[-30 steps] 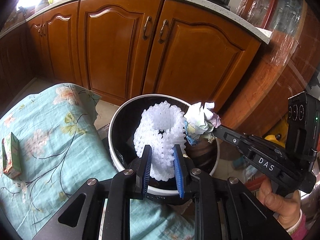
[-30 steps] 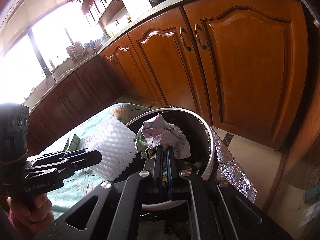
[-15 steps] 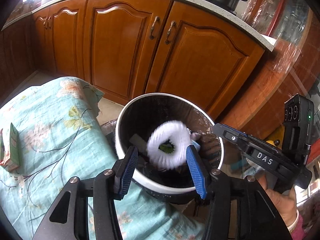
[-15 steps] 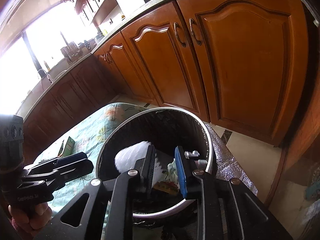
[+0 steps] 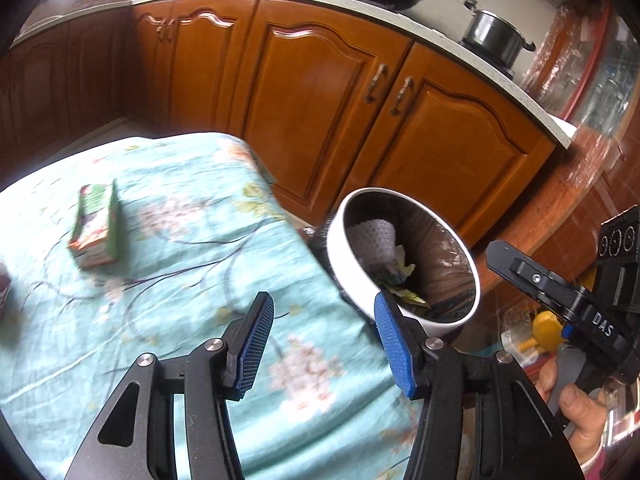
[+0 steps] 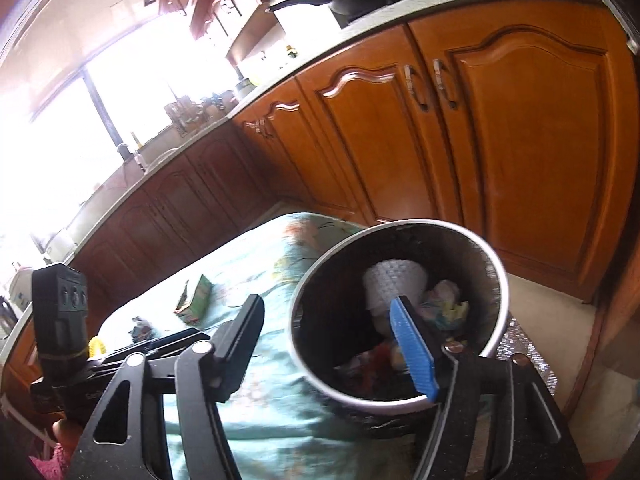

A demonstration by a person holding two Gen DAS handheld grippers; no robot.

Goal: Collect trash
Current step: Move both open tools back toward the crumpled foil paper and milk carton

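A white-rimmed trash bin point(image 5: 347, 276) point(image 6: 400, 223) with a dark liner stands at the table's edge. Inside it lie a white foam net point(image 5: 372, 240) point(image 6: 394, 284) and crumpled paper point(image 5: 404, 260) point(image 6: 444, 300). My left gripper point(image 5: 322, 312) is open and empty over the floral tablecloth point(image 5: 180, 280), just left of the bin. My right gripper point(image 6: 326, 308) hovers at the bin's near rim, its jaws opening with nothing held between them. A green carton point(image 5: 96, 224) point(image 6: 196, 298) lies on the cloth to the left, apart from both grippers.
Wooden cabinets point(image 5: 320, 92) line the back close behind the bin, with a pot point(image 5: 496, 36) and pan on the counter. Small items point(image 6: 140, 326) sit on the table's left part. A yellow object point(image 5: 548, 324) lies on the floor at right.
The left gripper let go of the foam net and the right let go of the crumpled paper; both dropped into the bin. Both grippers opened, and the left swung left over the table.
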